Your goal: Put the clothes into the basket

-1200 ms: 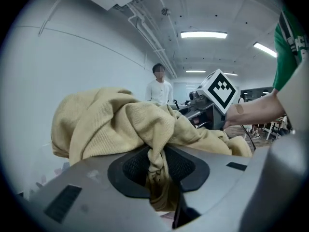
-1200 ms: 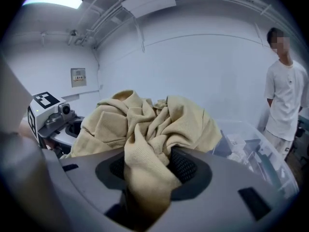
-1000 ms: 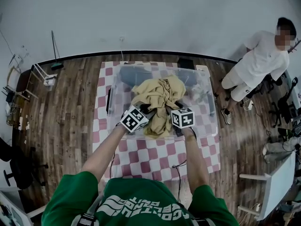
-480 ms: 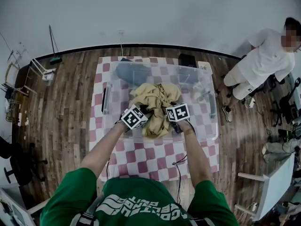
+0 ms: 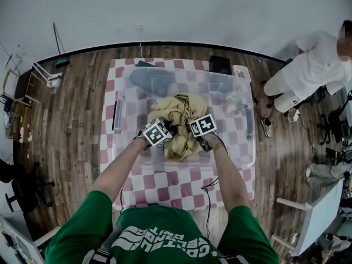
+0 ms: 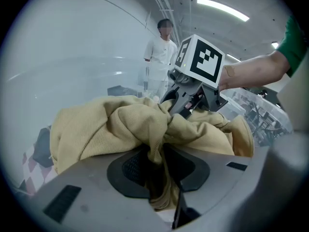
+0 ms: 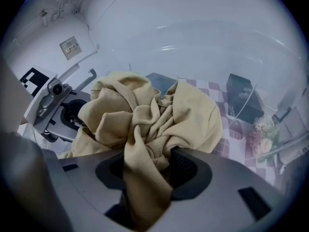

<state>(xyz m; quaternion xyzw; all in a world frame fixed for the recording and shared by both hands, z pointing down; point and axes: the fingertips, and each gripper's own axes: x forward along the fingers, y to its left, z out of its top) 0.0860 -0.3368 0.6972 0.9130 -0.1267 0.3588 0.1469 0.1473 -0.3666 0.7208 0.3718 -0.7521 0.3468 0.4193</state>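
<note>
Checkered table (image 5: 181, 183), clear basket (image 5: 125, 111); left claw (image 6: 154, 170) and right claw (image 7: 149, 173) each clamp bunched yellow garment (image 5: 179, 111) inside it.

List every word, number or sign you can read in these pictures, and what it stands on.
Green shirt: white print, upside down and cut off, unreadable.
Marker cubes: black-and-white square patterns only, no words.
Wall panel: too small to read.

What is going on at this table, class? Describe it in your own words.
A person in a green shirt holds one bunched yellow garment with both tools: left tool and right tool each clamp a fold. The garment is within the clear bin on the checkered table; whether it touches the bottom is unclear.
</note>
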